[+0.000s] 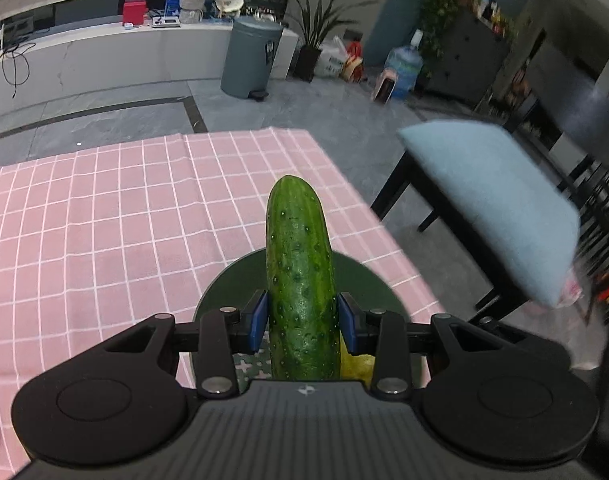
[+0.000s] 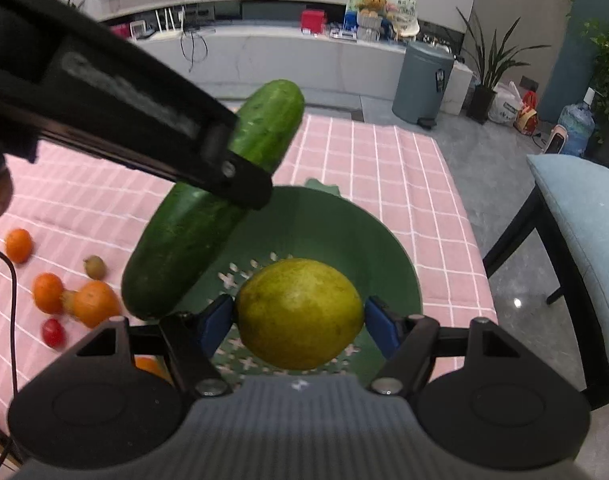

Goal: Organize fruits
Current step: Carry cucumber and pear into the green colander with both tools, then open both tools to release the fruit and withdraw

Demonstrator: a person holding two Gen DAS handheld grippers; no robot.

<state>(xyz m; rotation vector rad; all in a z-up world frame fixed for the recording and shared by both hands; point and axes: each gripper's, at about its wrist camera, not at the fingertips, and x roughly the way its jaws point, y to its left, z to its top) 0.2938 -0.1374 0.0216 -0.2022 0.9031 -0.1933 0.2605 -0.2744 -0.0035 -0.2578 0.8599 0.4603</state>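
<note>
Cucumber (image 1: 300, 280) sits clamped in your left gripper (image 1: 303, 322), centre frame. Your right gripper (image 2: 300, 320) squeezes a lemon (image 2: 300, 314) above the green colander (image 2: 384, 248).

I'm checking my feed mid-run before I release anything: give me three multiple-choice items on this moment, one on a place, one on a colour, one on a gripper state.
1. Where is the yellow-green citrus?
A. loose on the tablecloth
B. between the right gripper's pads, over the green colander
C. on the chair

2. What colour is the checked tablecloth?
A. pink
B. blue
C. grey

3. What is the left gripper doing?
A. hanging open with nothing in it
B. shut on an orange
C. shut on the cucumber

Answers:
1 B: the right gripper has a blue pad at each side of the fruit, with the green colander behind it.
2 A: pink squares with white lines.
3 C: both pads press the cucumber.
</note>
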